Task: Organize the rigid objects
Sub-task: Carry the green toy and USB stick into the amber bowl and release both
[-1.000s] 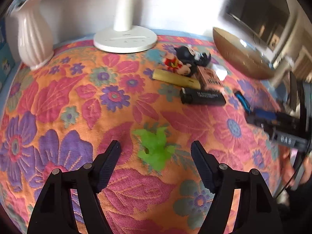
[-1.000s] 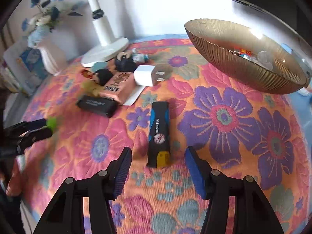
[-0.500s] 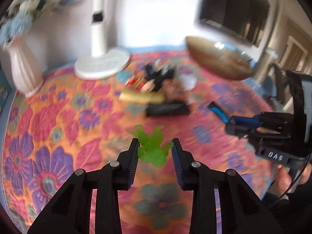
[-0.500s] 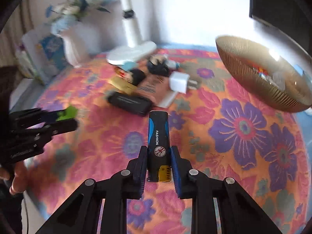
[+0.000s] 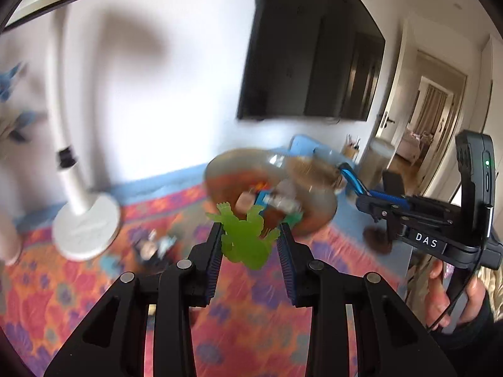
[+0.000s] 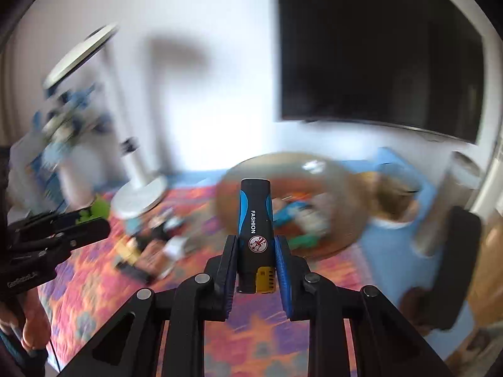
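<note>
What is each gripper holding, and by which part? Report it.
The left gripper clamps the flat green figure across its body, limbs sticking out ahead. The right gripper grips the black-and-blue lighter by its lower sides, near the yellow end.

Motion blur smears the bowl (image 5: 270, 194) and its contents.

Count of items on and above the floral tablecloth (image 5: 63, 286)
Two grippers: left gripper (image 5: 250, 238), right gripper (image 6: 256, 251); one green figure (image 5: 245, 238); one blue-black lighter (image 6: 255, 220); one bowl (image 6: 345, 188); one lamp (image 6: 138, 201); one wall screen (image 6: 377, 47); small blurred items uncountable
</note>
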Action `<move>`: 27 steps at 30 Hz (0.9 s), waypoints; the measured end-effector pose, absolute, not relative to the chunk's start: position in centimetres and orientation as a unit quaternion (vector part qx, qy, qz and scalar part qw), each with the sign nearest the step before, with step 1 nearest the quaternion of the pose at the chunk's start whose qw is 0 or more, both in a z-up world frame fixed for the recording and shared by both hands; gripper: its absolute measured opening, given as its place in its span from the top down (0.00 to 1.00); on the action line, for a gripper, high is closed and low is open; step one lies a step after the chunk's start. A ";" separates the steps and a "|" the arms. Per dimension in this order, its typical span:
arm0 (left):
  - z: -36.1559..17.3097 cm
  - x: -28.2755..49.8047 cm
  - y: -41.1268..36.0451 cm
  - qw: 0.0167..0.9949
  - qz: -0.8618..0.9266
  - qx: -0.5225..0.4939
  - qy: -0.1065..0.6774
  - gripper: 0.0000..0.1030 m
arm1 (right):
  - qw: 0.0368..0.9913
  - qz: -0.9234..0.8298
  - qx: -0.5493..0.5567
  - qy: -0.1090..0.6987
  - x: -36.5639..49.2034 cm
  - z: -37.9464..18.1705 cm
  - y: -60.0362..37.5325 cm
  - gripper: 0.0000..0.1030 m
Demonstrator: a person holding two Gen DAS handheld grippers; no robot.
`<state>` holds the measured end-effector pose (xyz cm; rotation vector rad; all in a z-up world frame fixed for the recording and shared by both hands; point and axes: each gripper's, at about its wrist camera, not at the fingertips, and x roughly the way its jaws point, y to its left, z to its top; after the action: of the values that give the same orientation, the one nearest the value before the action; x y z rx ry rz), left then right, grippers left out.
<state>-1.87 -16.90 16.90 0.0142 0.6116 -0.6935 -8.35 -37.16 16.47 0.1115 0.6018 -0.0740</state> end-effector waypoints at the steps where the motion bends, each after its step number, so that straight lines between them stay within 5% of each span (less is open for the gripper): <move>1: 17.3 -1.2 -17.9 0.895 -0.337 0.003 0.294 0.70 | 0.951 -0.049 0.069 0.296 -8.0 16.8 -38.4 0.78; 17: 13.8 4.6 -27.4 0.872 -0.340 -0.001 0.353 0.69 | 0.912 -0.105 0.124 0.377 -2.3 14.2 -44.5 0.78; 18: 13.9 4.7 -27.5 0.874 -0.337 -0.003 0.350 0.62 | 0.908 -0.106 0.134 0.382 -1.8 13.9 -44.9 0.78; 21: 14.2 4.9 -26.8 0.888 -0.306 -0.008 0.342 0.16 | 0.899 -0.107 0.166 0.392 -1.0 13.2 -46.0 0.67; 27: 16.4 2.5 -21.4 0.902 -0.296 -0.030 0.313 0.16 | 0.911 -0.119 0.171 0.355 -3.6 14.8 -45.5 0.51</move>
<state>2.49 -21.37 16.40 -0.0615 0.6474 -0.6123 -3.58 -45.48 14.76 0.3534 0.7325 -0.2452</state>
